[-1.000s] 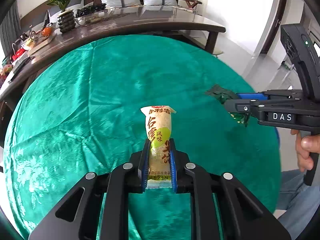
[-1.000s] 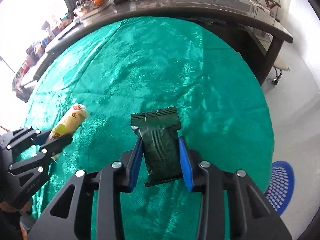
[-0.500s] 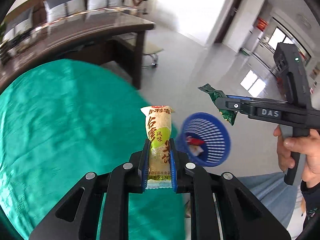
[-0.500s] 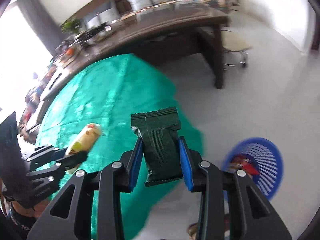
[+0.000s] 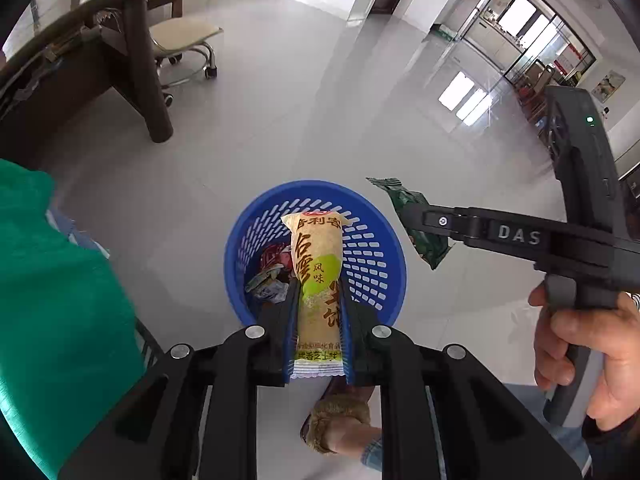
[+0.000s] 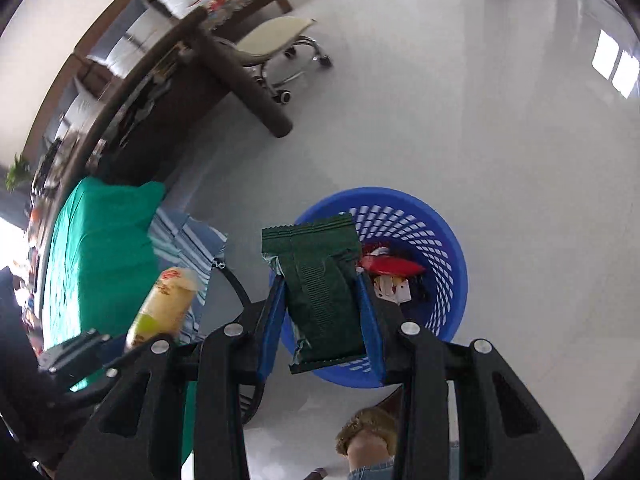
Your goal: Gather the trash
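**Two wrappers held over the blue basket**

The near rim of the blue basket [image 5: 316,196] is hidden behind the left gripper [image 5: 318,292] in the left wrist view, and its left side is covered by the green wrapper [image 6: 326,292] in the right wrist view. The trash already inside [image 6: 390,268] shows only in part: a red packet and some crumpled pieces, too jumbled to name.

The left gripper is clamped on a yellow snack packet [image 5: 318,276], which stands upright between the fingers with its top end over the basket's opening. The right gripper [image 6: 322,316] is clamped on the green wrapper, whose lower end sits between the blue pads. From the left wrist view that wrapper hangs just right of the basket's rim, above the floor; from the right wrist view it overlaps the basket's left edge.

The table under its green cloth [image 5: 48,280] ends at the left, close to the basket. Pale floor [image 5: 280,100] lies open far and right of the basket. A desk leg [image 5: 144,72] and a wheeled chair [image 5: 184,40] stand well apart, far left.
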Tool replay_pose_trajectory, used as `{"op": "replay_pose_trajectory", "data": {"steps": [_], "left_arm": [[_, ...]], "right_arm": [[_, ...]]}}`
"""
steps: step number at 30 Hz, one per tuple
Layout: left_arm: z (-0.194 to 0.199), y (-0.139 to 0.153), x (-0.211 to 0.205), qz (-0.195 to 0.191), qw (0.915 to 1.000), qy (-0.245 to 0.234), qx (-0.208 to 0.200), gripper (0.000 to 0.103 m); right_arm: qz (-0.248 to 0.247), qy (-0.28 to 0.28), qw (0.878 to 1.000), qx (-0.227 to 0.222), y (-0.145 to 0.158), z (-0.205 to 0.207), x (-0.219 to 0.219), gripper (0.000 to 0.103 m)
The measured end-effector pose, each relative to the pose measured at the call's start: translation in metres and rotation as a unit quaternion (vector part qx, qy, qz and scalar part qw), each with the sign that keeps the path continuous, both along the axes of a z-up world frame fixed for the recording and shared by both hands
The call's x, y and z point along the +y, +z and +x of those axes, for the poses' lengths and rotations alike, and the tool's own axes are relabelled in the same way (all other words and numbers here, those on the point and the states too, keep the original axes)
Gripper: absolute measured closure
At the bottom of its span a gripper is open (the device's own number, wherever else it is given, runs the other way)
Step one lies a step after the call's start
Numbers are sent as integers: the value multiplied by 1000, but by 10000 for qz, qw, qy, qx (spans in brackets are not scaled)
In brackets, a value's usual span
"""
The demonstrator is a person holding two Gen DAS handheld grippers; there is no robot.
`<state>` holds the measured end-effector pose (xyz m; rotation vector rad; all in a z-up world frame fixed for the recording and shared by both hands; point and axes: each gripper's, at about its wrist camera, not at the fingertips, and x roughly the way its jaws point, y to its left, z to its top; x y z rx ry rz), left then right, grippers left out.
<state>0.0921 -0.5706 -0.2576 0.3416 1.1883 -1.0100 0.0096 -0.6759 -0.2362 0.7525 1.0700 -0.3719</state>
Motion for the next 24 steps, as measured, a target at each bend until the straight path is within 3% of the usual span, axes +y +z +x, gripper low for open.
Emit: {"op": "replay_pose_trajectory", "data": {"steps": [3,5,7,9,15,17,20,24], "left_arm": [[3,-18,-13,64,10000,-4,35,75],[4,-21,-18,103,9999,77,-71,32],[7,-16,-14,3,9994,241,-251,23],[8,-8,-6,-99,9986,378,-352,18],[-15,39,32,-256,9877,743,-1354,5],[-32,53,53,-321,9863,698,-1459,5],[-45,57,73,-229,9908,525,-1227,5],[-64,68,99,-93,9869,550,-1512,5]], "right_arm": [[215,-206,9995,-32,-15,-6,-18,64],[352,-285,9990,-47,-21,-9,-26,57],[349,-334,9988,-73,-21,-10,-31,50],[237,-430,9987,-115,-16,-16,-37,29],[-284,-589,9973,-328,18,-40,-19,11],[-432,-615,9956,-556,36,-60,-4,4],[-666,-763,9928,-647,54,-90,27,4],[-1273,-812,9865,-630,77,-124,69,5]]}}
